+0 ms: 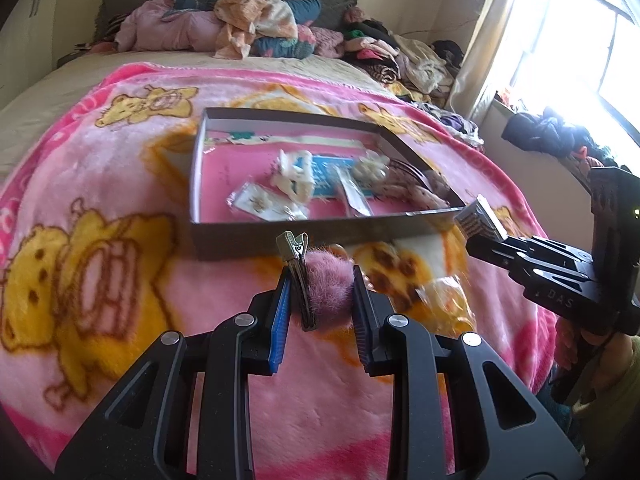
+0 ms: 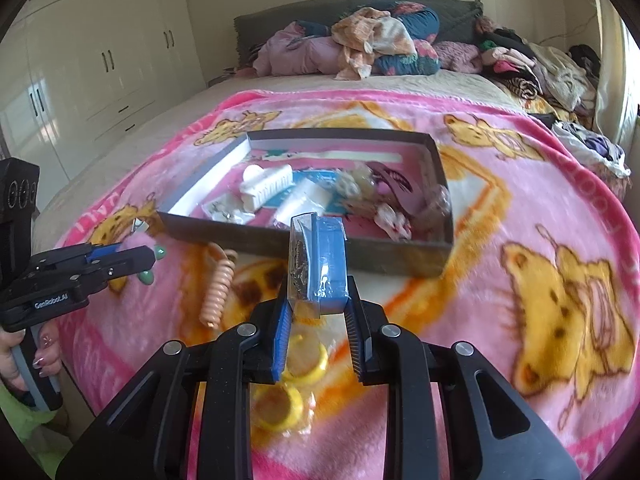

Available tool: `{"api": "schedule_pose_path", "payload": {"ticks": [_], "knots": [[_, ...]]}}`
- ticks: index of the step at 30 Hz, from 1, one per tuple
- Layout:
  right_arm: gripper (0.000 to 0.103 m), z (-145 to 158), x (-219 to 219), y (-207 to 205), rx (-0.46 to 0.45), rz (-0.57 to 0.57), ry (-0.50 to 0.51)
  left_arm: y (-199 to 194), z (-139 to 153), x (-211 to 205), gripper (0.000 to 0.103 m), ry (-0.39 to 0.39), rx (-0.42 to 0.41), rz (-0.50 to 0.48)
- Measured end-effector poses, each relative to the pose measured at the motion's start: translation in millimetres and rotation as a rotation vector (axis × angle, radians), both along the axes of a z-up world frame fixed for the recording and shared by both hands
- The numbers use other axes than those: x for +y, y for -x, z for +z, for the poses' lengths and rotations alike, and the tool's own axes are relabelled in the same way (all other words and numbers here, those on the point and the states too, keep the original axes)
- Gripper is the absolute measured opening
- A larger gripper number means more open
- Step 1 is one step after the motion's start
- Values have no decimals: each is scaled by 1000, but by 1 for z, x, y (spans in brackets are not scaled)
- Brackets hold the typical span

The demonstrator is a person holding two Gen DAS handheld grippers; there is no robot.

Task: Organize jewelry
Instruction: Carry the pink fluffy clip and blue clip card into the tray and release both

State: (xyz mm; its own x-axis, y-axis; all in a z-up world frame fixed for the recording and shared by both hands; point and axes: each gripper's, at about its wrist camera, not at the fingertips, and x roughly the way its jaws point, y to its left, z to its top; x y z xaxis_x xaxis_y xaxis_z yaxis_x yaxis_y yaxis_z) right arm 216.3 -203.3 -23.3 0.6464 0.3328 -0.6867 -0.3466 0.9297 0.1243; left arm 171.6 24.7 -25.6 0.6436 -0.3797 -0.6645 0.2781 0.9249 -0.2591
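Observation:
A shallow grey box (image 1: 280,236) (image 2: 304,242) lies on the pink blanket and holds several hair clips and jewelry packets. My left gripper (image 1: 320,300) is shut on a pink fuzzy hair clip (image 1: 326,286) with a metal clasp, just in front of the box's near wall. It also shows in the right wrist view (image 2: 132,256). My right gripper (image 2: 318,312) is shut on a blue packet of jewelry (image 2: 322,264), held above the blanket before the box. It also shows in the left wrist view (image 1: 480,218).
Yellow rings in a clear bag (image 2: 296,368) and a peach coil hair tie (image 2: 218,288) lie on the blanket (image 2: 540,208) near the box. Piled clothes (image 2: 384,40) sit at the bed's head. White wardrobes (image 2: 100,52) stand left.

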Motion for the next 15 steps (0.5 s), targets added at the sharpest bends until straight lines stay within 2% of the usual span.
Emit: {"api": "schedule_pose_path", "payload": {"ticks": [15], "knots": [[24,7,12,-30,-17,5,-8,-29,4,13,20,13,-11,33]]}}
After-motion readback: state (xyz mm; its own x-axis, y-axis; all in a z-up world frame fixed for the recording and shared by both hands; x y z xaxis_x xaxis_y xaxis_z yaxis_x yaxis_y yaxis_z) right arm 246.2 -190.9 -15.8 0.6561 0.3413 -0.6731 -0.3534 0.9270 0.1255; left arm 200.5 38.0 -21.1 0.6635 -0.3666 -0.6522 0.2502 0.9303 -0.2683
